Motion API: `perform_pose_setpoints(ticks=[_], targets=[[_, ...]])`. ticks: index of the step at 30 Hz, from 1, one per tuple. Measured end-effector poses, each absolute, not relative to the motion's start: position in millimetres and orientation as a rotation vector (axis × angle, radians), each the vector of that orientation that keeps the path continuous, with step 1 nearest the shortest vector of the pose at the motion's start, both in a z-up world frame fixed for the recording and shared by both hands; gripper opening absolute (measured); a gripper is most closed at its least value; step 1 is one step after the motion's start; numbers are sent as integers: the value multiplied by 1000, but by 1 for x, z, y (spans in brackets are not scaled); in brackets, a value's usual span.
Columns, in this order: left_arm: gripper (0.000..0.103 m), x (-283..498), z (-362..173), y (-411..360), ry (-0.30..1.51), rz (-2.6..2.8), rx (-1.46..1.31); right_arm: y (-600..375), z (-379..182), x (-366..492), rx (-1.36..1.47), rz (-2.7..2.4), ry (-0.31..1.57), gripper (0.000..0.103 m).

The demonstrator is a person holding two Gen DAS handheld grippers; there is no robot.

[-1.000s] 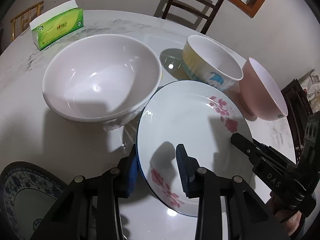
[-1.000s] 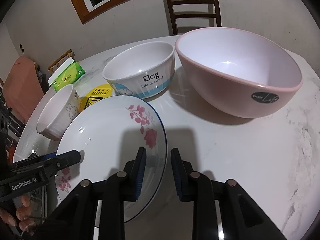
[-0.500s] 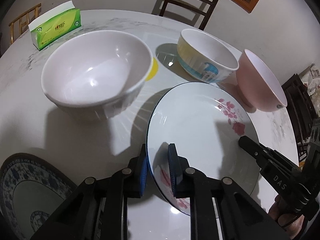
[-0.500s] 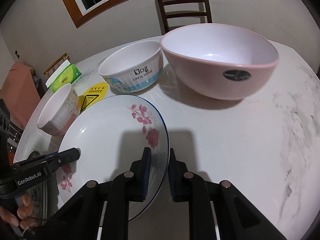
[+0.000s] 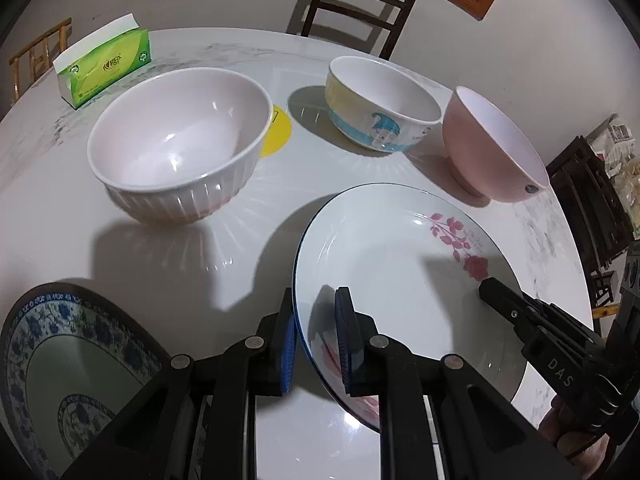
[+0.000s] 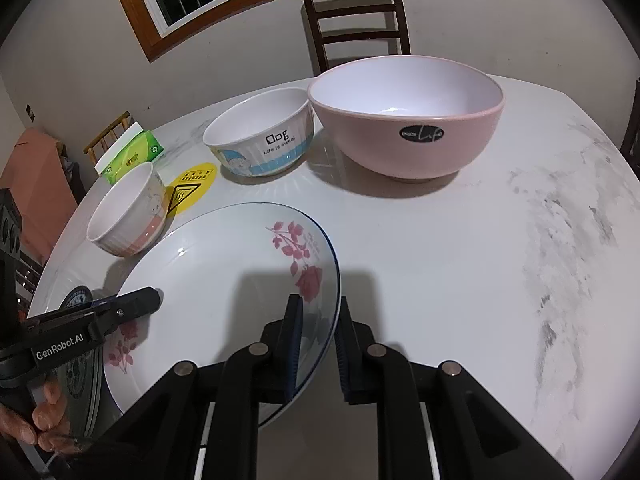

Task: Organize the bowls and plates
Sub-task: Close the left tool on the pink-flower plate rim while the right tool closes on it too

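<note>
A white plate with pink flowers and a thin blue rim [image 5: 400,272] [image 6: 224,264] is held off the marble table by both grippers. My left gripper [image 5: 316,340] is shut on its left rim. My right gripper [image 6: 318,340] is shut on its right rim. A blue-patterned plate [image 5: 60,360] lies at the lower left, under the left gripper. A white ribbed bowl [image 5: 176,148] [image 6: 128,208], a cartoon bowl [image 5: 380,108] [image 6: 260,136] and a pink bowl [image 5: 488,152] [image 6: 404,116] stand behind.
A green tissue box [image 5: 104,68] [image 6: 132,156] sits at the far left edge. A yellow warning sticker [image 6: 192,188] lies between the bowls. A wooden chair [image 6: 356,20] stands behind the round marble table [image 6: 500,260].
Both grippers closed on the flowered plate's opposite rims and lifted it. The plate has come away from the white ribbed bowl, toward me and rightward.
</note>
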State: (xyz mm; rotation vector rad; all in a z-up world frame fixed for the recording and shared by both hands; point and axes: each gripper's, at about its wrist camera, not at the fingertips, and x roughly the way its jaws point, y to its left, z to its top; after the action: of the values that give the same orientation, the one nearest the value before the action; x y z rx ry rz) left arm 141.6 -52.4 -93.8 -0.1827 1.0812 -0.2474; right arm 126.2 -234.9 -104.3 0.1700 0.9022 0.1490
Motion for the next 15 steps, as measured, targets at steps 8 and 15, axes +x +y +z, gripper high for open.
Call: perform_pose_setpoints(ticks=[8, 15], targets=[[14, 130, -95, -54, 1111, -286, -174, -238, -104, 111, 158, 151, 923, 16], [14, 118, -94, -61, 1115, -313, -152, -243, -104, 97, 159, 138, 924, 16]])
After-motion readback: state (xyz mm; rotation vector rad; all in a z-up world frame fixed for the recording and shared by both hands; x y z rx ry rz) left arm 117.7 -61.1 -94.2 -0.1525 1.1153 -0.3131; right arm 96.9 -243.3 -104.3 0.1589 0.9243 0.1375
